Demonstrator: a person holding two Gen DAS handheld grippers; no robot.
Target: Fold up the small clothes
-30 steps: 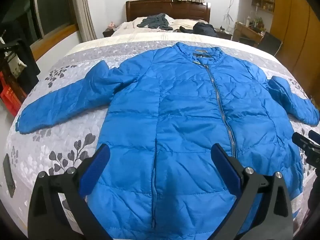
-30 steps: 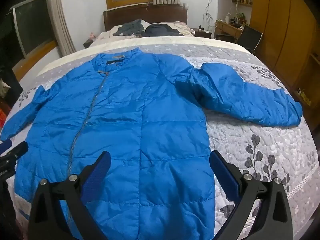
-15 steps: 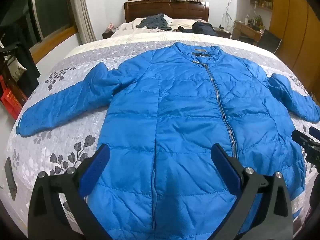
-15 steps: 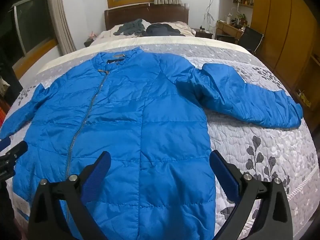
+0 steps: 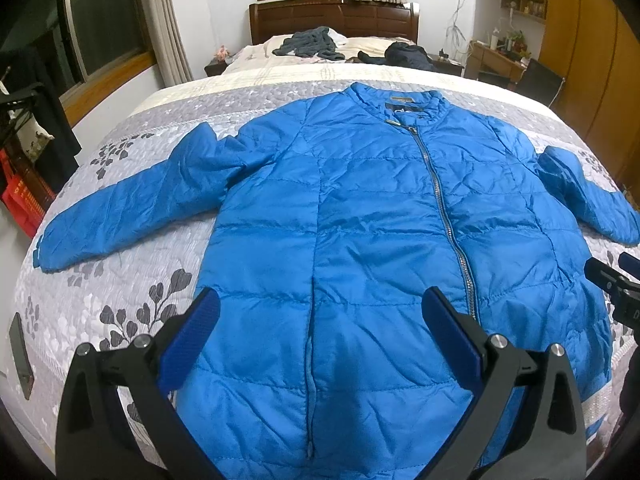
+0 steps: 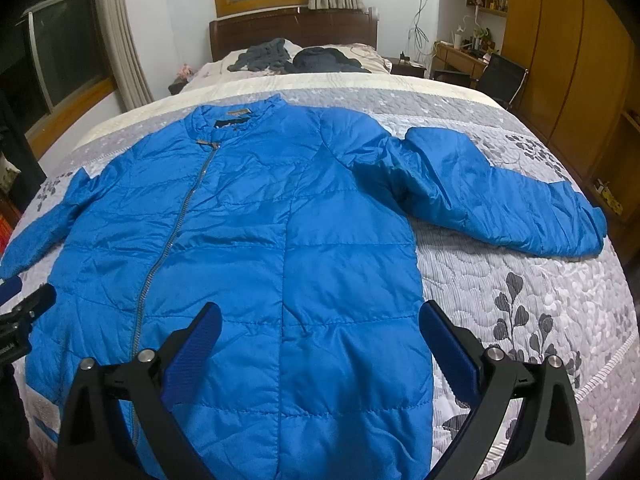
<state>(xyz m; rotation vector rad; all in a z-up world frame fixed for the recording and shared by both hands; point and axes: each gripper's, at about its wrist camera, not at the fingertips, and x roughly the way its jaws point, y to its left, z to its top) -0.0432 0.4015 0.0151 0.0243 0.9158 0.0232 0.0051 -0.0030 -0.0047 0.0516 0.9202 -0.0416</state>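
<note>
One bed [image 5: 132,280] fills both views, its grey leaf-print quilt running back to a dark wooden headboard [image 5: 336,16], where a heap of dark clothes [image 5: 312,42] lies on the pillows. Spread flat on the quilt, front up and zipped, is the blue padded jacket [image 5: 360,220], collar toward the headboard and hem toward the cameras. Its sleeves reach out to either side: the left sleeve [image 5: 132,208] lies well out across the quilt, the right sleeve [image 6: 500,200] likewise on the other side. The zip [image 5: 444,216] runs straight from collar to hem.

Over the past second the view has crept a little higher and farther back from the hem, so slightly more of the quilt and both cuffs show; the jacket itself has not shifted. That reads as lining up, not folding: no fold has been made yet.

Both sets of tongs are spread wide and empty. The left tongs [image 5: 320,328] hover over the hem, left of the zip; the right tongs [image 6: 320,332] hover over the hem's right half. A sleeve looks the likely first fold.
</note>
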